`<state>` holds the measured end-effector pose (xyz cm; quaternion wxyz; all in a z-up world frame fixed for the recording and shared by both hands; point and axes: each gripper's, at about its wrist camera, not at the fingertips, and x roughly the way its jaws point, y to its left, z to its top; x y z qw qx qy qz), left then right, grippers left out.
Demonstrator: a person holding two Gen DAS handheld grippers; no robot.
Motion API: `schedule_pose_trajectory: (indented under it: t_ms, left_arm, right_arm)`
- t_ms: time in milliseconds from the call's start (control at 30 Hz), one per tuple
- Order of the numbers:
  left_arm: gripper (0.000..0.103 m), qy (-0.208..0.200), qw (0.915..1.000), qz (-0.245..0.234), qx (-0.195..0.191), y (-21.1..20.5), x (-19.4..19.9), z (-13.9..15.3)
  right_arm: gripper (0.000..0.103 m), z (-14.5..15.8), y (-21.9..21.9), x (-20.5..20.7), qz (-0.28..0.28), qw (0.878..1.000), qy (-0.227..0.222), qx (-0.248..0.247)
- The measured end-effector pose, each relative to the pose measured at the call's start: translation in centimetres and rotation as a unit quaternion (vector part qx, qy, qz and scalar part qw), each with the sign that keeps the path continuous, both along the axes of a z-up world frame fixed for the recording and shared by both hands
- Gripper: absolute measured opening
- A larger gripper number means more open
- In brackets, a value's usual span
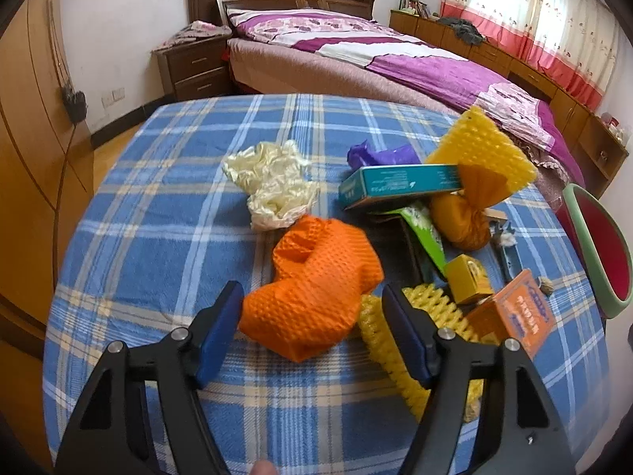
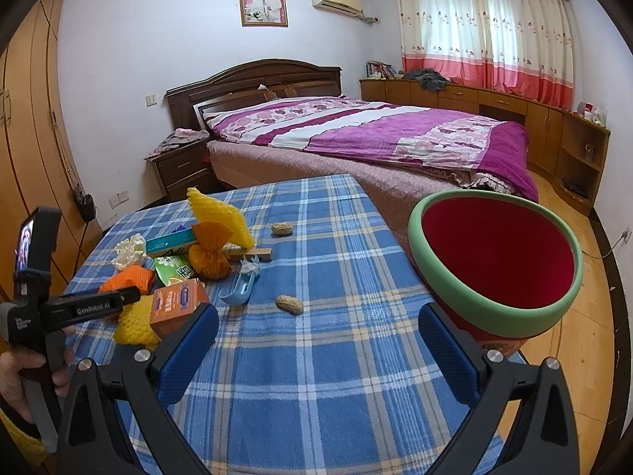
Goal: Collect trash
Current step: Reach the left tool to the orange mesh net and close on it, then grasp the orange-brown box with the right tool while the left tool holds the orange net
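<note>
on the cloth (image 2: 316, 356), two peanuts (image 2: 289, 304)

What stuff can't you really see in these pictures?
- Bottom of the red bin: both views, hidden by its own green rim; cut by the frame edge in the left wrist view.
- Small print on the orange box: too blurred to read.
- Yellow foam net: left wrist view, partly behind the left claw and the orange foam net.
- Right claw: open; its handle lies below the frame.
</note>
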<state>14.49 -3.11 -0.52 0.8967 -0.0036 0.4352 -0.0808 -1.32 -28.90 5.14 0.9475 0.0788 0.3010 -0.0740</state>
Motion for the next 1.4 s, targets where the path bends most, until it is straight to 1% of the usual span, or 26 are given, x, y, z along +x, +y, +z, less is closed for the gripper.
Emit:
schedule_pose_trajectory:
  t_ms: [133, 200, 233, 267, 300, 367, 467, 500, 700, 900, 1100, 1233, 1400]
  left_arm:
    - [0.066, 0.007, 0.9998, 0.002, -0.019, 0.5, 0.2, -0.4]
    - [0.062, 0.022, 0.9989, 0.007, -0.04, 1.0, 0.4, -0.8]
    - [0.059, 0.022, 0.9984, 0.008, -0.051, 1.2, 0.4, -0.8]
    - [0.053, 0.026, 0.9981, 0.005, -0.055, 1.3, 0.5, -0.9]
    - [0.052, 0.025, 0.9981, 0.003, -0.056, 1.3, 0.4, -0.8]
    - [0.043, 0.026, 0.9978, -0.005, -0.062, 1.4, 0.3, -0.8]
    - [0.034, 0.022, 0.9976, -0.007, -0.066, 1.4, 0.0, -0.7]
    - [0.033, 0.019, 0.9975, -0.006, -0.068, 1.5, -0.2, -0.5]
    - [0.032, 0.0, 0.996, 0.008, -0.089, 2.6, -1.8, 0.8]
    - [0.032, -0.023, 0.9947, 0.025, -0.097, 4.1, -3.5, 2.1]
    - [0.032, -0.026, 0.9915, 0.035, -0.123, 5.7, -4.3, 2.5]
    - [0.032, -0.033, 0.9926, 0.032, -0.113, 6.0, -4.7, 2.4]
    - [0.032, -0.04, 0.9933, 0.027, -0.105, 6.5, -4.6, 2.2]
  right_arm:
    - [0.103, 0.0, 0.3, 0.3, 0.001, 1.0, 0.004, -0.004]
    - [0.103, 0.0, 0.5, 0.4, 0.002, 1.0, 0.006, -0.004]
    - [0.103, 0.0, 0.6, 0.4, 0.002, 1.0, 0.007, -0.004]
    - [0.103, 0.0, 0.6, 0.5, 0.002, 1.0, 0.007, -0.003]
    - [0.103, -0.1, 0.7, 0.5, 0.003, 1.0, 0.008, -0.002]
    - [0.103, -0.2, 1.0, 0.5, 0.004, 1.0, 0.01, -0.001]
    - [0.103, -0.2, 1.4, 0.7, 0.009, 1.0, 0.013, -0.001]
    - [0.103, -0.2, 1.5, 0.6, 0.011, 1.0, 0.013, -0.001]
    - [0.103, -0.2, 1.9, 0.7, 0.016, 1.0, 0.016, 0.003]
    - [0.103, -0.4, 2.6, 1.0, 0.027, 0.999, 0.022, 0.009]
    - [0.103, -0.2, 4.3, 1.5, 0.041, 0.999, 0.027, 0.011]
    - [0.103, -0.4, 5.6, 2.1, 0.051, 0.998, 0.034, 0.012]
    - [0.103, -1.5, 7.1, 3.9, 0.063, 0.996, 0.057, 0.014]
